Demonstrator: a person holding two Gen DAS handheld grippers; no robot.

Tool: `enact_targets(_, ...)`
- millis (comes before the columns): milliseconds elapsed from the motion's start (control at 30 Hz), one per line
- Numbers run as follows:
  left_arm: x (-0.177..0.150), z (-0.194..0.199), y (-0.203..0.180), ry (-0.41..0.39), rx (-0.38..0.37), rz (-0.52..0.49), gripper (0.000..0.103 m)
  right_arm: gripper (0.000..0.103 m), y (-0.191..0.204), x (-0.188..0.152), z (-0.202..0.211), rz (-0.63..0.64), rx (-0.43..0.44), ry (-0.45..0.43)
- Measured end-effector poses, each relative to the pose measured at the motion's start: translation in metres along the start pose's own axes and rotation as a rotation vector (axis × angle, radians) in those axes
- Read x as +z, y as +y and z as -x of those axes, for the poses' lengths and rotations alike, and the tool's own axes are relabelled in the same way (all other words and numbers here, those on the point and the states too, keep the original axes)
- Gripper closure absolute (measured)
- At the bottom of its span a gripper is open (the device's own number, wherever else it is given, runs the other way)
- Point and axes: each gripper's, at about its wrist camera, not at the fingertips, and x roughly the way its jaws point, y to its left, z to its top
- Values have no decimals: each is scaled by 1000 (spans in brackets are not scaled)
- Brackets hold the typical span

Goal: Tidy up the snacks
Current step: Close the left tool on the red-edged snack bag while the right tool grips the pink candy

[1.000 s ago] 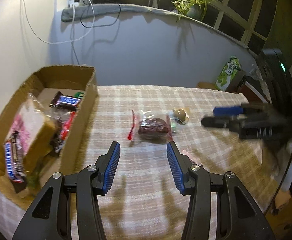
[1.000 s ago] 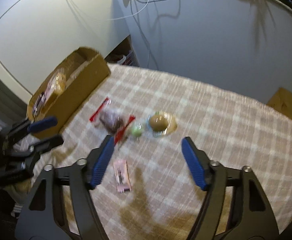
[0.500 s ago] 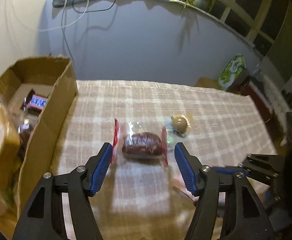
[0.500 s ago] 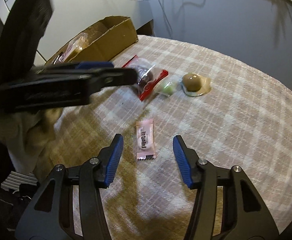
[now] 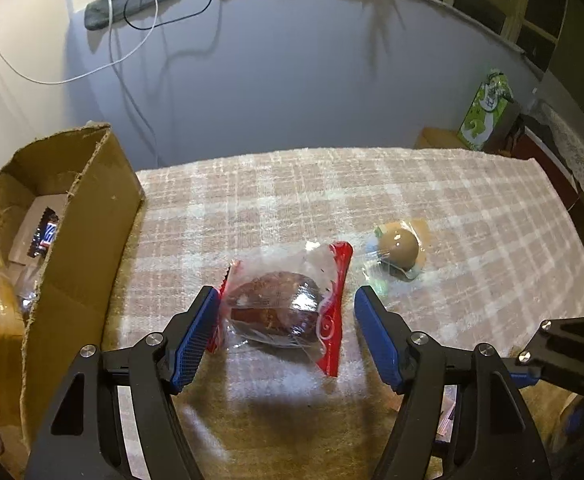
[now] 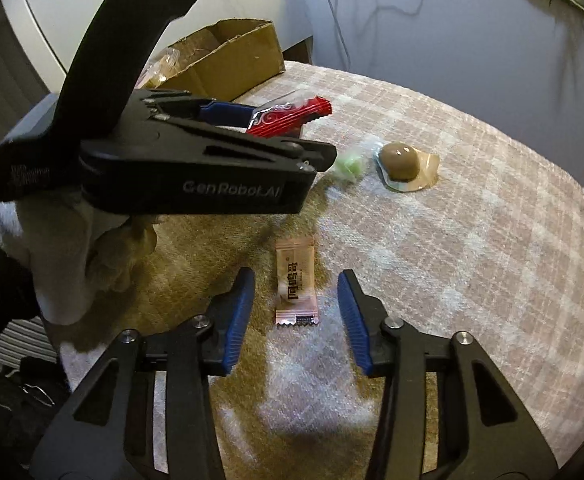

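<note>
My left gripper (image 5: 285,326) is open with its blue pads on either side of a clear red-edged bag holding a brown cake (image 5: 279,312) on the checked cloth. The bag's red edge also shows in the right wrist view (image 6: 287,118), mostly hidden by the left gripper's body (image 6: 163,160). My right gripper (image 6: 296,304) is open around a small pink sachet (image 6: 295,280) lying flat. A brown egg in clear wrap (image 5: 398,246) (image 6: 402,162) and a small green sweet (image 6: 348,166) lie further off.
An open cardboard box (image 5: 79,232) (image 6: 227,60) with snack bars and bread stands at the left table edge. A green carton (image 5: 488,110) stands beyond the far right corner. The checked tablecloth (image 6: 472,240) spreads to the right.
Both grippers have moved down and forward. The left one now straddles the cake bag. The right one now straddles the pink sachet. Both stay open.
</note>
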Motion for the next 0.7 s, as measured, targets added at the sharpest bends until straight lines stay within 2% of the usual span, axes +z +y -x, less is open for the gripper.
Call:
enact_targets(67,0,2,2,-5,0,2,36,66,3,1,-1,19,-19,0)
enact_targets(133,-3,2,4,-3,8,3,48,71,6,1,-3,36,-34,2)
enact_targets(200,-3,2,5,-9,1,10,50,74,8,1,-3,51,-50,2)
enact_targets(267,-4,3,6,-14,6,9,53,82,9,1,-3,63,-73,3)
enact_targets(400,-7,5,8,-23,6,6,57,83,8,0,-3,59,-72,8)
enact_targets(700,-10,23,6,-58,-7,11,58,83,4,-2,6,15,-62,-16)
